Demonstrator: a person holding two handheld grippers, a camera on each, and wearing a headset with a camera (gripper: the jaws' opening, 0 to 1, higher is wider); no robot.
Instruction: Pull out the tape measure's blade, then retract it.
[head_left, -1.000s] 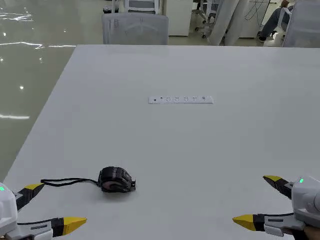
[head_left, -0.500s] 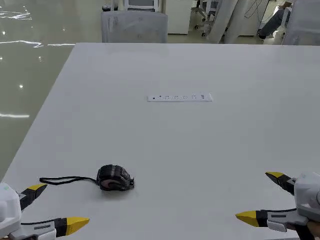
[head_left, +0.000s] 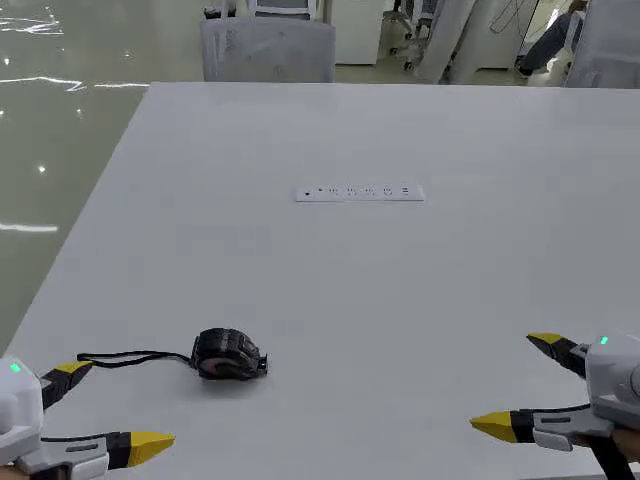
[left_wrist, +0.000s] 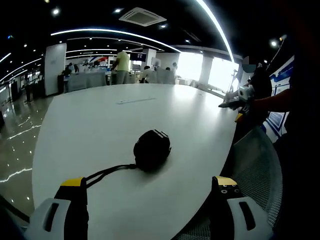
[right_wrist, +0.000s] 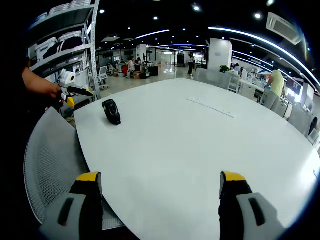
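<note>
Holds the left gripper (head_left: 115, 405) low at the near left corner of the white table (head_left: 400, 280), yellow-tipped jaws spread wide with nothing between them. Holds the right gripper (head_left: 512, 382) at the near right edge, well apart from the other, jaws likewise parted and empty. Leaves the black tape measure (head_left: 230, 354) resting on the tabletop toward the near left, just beyond the left gripper and a little to its right, touched by neither jaw, blade wound inside the case. Trails a thin black wrist strap (head_left: 130, 357) leftward from the case across the table, ending close by the tip of the left gripper's far jaw; cannot tell whether strap and tip touch. Looks, in the left gripper view, straight at the tape measure, centred between the two jaws and a short way ahead of them, with the right gripper far off at the right table edge. Puts, in the right gripper view, the tape measure well off to the left, near the left gripper. Has a white power strip (head_left: 360, 193) lying flat across the middle of the table, far beyond the tape measure, and a grey chair (head_left: 268, 50) at the far edge.
</note>
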